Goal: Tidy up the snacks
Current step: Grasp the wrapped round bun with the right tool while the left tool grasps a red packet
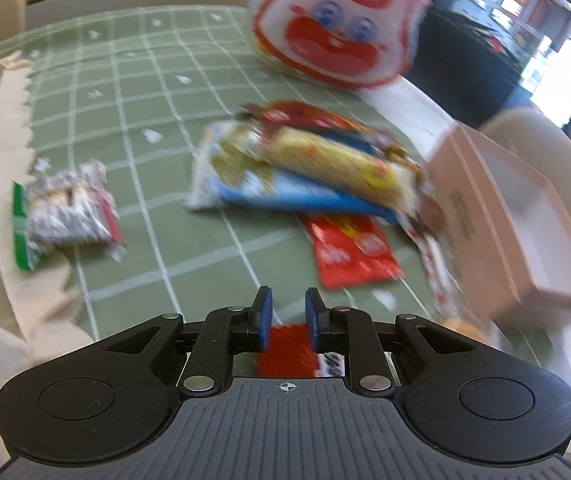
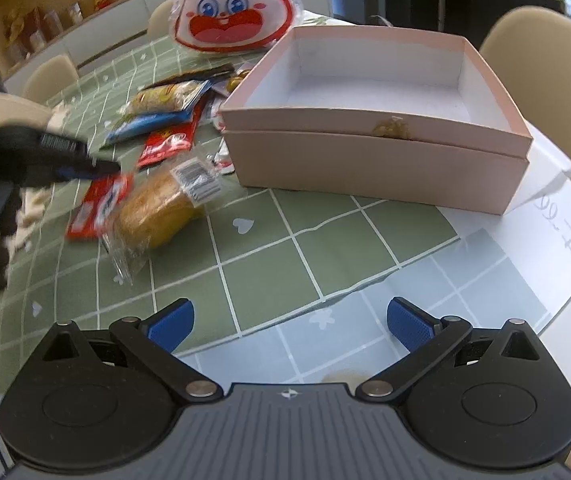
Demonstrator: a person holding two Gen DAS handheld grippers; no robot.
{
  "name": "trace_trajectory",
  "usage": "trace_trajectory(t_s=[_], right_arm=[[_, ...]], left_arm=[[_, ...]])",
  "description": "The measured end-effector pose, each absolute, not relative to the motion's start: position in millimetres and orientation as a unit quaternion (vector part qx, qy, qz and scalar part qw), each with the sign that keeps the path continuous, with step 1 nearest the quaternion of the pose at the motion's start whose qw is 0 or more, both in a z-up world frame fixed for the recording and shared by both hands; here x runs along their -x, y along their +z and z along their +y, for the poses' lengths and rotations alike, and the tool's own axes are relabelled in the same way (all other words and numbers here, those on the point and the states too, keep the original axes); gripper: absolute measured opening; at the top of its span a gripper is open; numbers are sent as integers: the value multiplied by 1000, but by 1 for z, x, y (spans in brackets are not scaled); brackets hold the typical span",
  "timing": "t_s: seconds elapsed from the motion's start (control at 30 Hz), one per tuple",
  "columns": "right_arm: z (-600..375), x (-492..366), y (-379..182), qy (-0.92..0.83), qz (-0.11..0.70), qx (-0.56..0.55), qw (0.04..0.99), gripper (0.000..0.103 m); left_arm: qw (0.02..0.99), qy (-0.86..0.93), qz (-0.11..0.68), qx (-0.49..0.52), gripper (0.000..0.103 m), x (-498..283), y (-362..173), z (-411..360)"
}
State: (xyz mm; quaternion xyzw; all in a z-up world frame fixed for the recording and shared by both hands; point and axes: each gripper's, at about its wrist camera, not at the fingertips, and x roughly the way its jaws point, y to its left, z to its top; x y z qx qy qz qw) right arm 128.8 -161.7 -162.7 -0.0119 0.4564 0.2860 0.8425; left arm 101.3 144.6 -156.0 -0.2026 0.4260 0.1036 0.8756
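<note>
Left gripper: the jaws were seen nearly together, a red packet between the blue pads; whether the pads pressed on it could not be told from the blurred wrist view (from the right wrist view the tips were seen at the packet's upper end).

Red packet: it was seen lying on the green checked tablecloth, touching the wrapped bun on its right, its long axis slanting from lower left to upper right.

Snack pile: the other packets were left heaped beyond the left gripper, just beside the box.

Pink box: it was found open and empty, to the right of the red packet and well apart from it.

Right gripper: the jaws were held wide apart with nothing between them, over bare cloth in front of the box.

Deciding relation: the box was judged to lie to the right of the left jaws, past the bun; the left hand was plainly the nearer to the packet.
</note>
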Motion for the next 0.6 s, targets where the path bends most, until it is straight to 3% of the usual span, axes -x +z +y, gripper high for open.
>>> trace_trajectory(t_s=[0.2,0.27,0.3,0.47,0.6], right_arm=[[-153,-128,-162,293,460,49,837,103],[-143,-125,-159,312,454,81,831,89],[-139,-123,-153,325,446,79,831,87],[-109,-128,-123,341,404,22,849,87],[-66,-155,-136,322,454,14,830,87]], left_arm=[[873,37,439,212,21,-77,-157,123],[872,48,435,217,22,-66,-153,122],[872,65,433,218,22,-61,-151,122],[860,144,425,243,22,-29,-140,128],[834,153,435,303,22,-16,-148,134]])
